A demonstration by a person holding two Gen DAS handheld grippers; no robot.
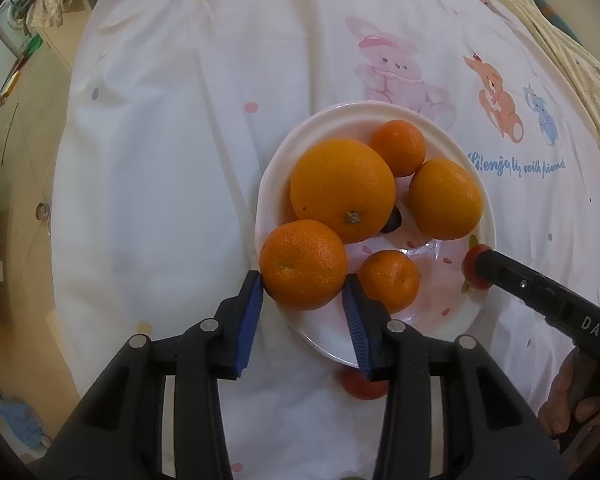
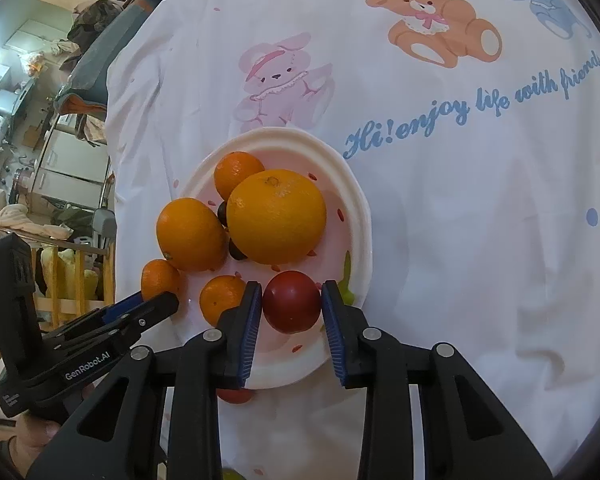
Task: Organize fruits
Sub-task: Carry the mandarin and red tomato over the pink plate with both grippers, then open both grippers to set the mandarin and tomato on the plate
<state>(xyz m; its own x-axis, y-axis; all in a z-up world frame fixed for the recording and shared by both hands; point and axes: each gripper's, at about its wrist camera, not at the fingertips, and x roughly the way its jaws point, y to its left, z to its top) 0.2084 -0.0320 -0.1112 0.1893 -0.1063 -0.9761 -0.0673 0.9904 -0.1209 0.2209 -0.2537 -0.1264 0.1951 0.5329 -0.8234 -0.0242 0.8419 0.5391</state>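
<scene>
Fruit: five orange citrus, a red fruit and two dark grapes sit in a white plate [image 2: 356,216] on a cloth-covered surface.
Big orange [image 1: 342,188]: middle of the plate, stem toward my left jaws.
Mandarin [image 1: 303,265]: at the plate's near rim in the left view, between the blue pads of my left gripper [image 1: 304,290]; the left pad touches its skin and the right pad lies against its other side, so I grip it.
Red fruit [image 2: 291,301]: on the plate's near side in the right view, between the pads of my right gripper [image 2: 288,306]; the left pad touches it, while a thin gap shows at the right pad, so those jaws stand loose around it.
Grapes [image 2: 236,251]: wedged between the big orange and the medium orange [image 2: 190,234].
Second red fruit [image 1: 362,384]: off the plate, on the cloth [image 1: 160,160], partly hidden behind my left jaws.
Cloth: white, printed with bears, rabbits and blue script.
</scene>
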